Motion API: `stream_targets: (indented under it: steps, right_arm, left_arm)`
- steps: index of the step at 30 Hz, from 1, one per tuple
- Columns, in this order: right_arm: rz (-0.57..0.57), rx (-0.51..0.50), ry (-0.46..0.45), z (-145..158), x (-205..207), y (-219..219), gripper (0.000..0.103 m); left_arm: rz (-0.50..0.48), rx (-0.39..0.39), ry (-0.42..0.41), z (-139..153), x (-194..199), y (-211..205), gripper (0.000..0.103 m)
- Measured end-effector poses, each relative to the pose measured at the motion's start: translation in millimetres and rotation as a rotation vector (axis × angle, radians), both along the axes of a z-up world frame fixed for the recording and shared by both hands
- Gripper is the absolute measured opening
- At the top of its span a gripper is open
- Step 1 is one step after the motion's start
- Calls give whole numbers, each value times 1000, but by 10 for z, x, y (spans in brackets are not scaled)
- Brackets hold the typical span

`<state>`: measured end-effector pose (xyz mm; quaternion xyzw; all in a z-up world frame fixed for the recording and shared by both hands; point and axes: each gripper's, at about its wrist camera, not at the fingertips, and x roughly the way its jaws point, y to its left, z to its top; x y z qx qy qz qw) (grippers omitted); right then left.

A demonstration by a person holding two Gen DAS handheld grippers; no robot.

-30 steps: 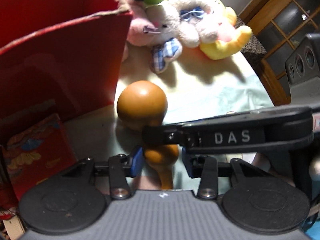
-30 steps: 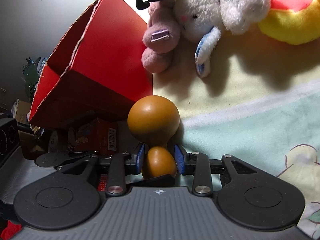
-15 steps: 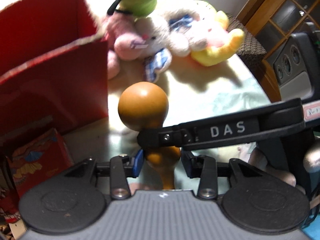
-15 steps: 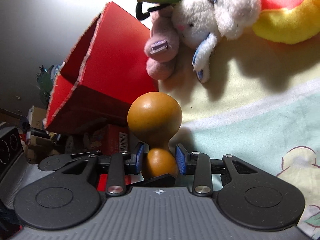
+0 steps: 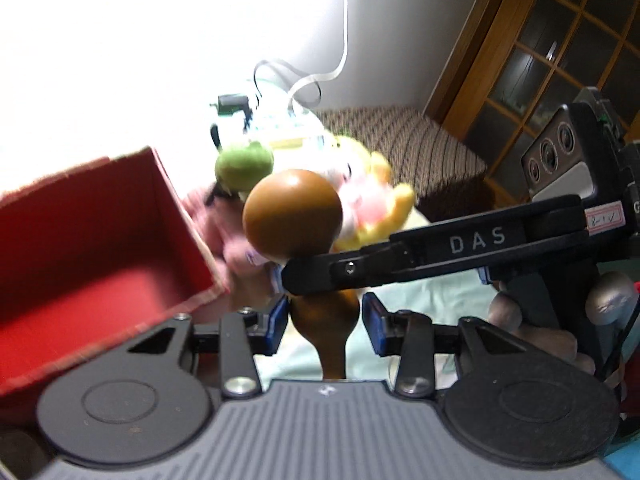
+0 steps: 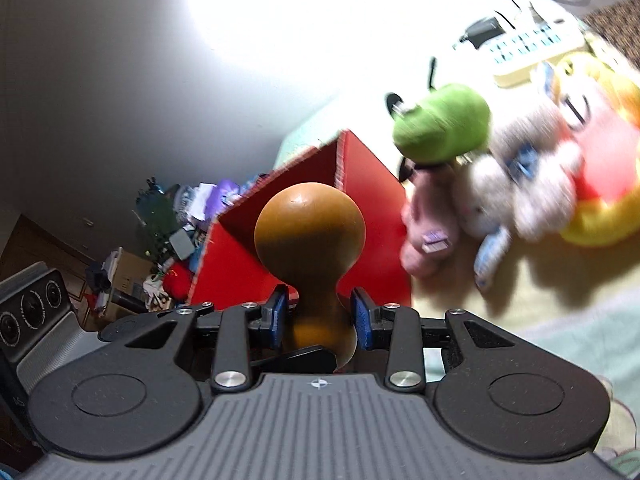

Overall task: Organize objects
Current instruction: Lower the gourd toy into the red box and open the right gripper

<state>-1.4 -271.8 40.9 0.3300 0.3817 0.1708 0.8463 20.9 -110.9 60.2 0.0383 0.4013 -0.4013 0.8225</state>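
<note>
A brown wooden gourd [image 5: 292,212] hangs in the air, clear of the cloth-covered table. My left gripper [image 5: 325,322] is shut on its small lower bulb. My right gripper [image 6: 320,318] is shut on the same gourd [image 6: 310,232] just below the neck, and one of its fingers [image 5: 460,250] crosses the left wrist view from the right. An open red cardboard box [image 5: 100,240] stands to the left, its inside showing. In the right wrist view the box [image 6: 372,184] sits right behind the gourd.
Plush toys lie in a heap past the box: a green one [image 6: 440,120], a pink one [image 6: 428,236], a white bunny [image 6: 504,196] and a yellow one [image 6: 600,184]. A power strip [image 6: 532,48] lies behind them. A wooden cabinet [image 5: 560,60] stands at the right.
Both grippers have risen with the gourd between them. It has left the table and now hangs about level with the box rim, so the box's inside has come into view.
</note>
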Motion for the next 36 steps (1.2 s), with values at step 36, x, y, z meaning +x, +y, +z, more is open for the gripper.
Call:
stream_targets:
  steps: [36]
  right_arm:
    - [76, -335, 147, -446, 1509, 1214, 13]
  left_arm:
    - [111, 85, 175, -830, 1549, 826, 35]
